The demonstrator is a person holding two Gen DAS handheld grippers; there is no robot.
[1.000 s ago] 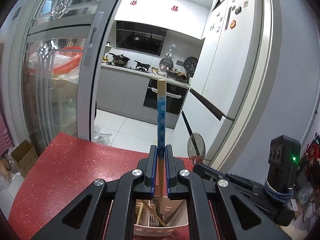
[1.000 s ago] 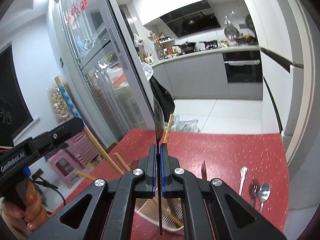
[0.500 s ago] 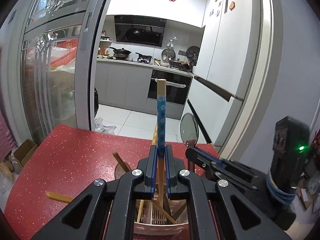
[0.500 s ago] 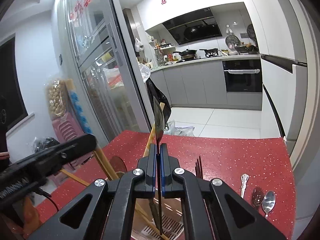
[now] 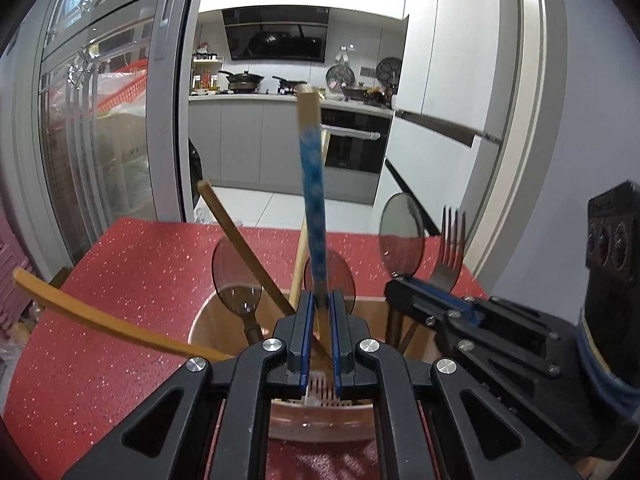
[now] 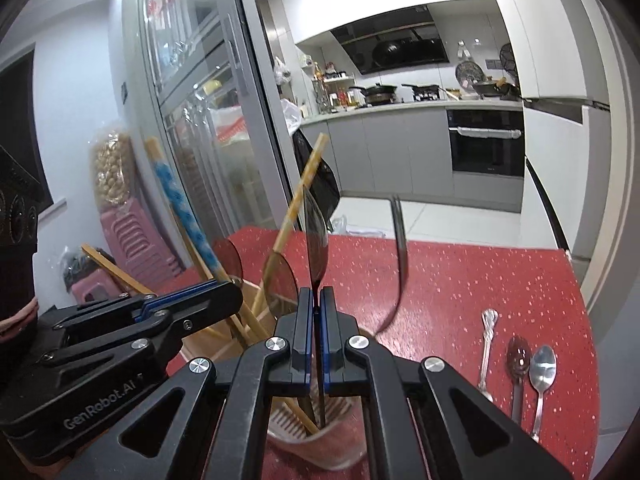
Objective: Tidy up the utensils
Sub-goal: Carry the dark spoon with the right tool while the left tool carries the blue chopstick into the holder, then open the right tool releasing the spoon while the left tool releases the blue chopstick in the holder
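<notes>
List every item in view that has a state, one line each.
Left gripper: shut on the blue chopstick, upright over the holder.
Right gripper: shut on a spoon, bowl up.
Holder: upright, part filled.
Fork: standing in holder.
Three spoons: lying on table.

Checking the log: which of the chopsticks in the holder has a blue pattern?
The chopstick clamped in the left gripper; the other sticks leaning in the holder are plain wood colour.
</notes>
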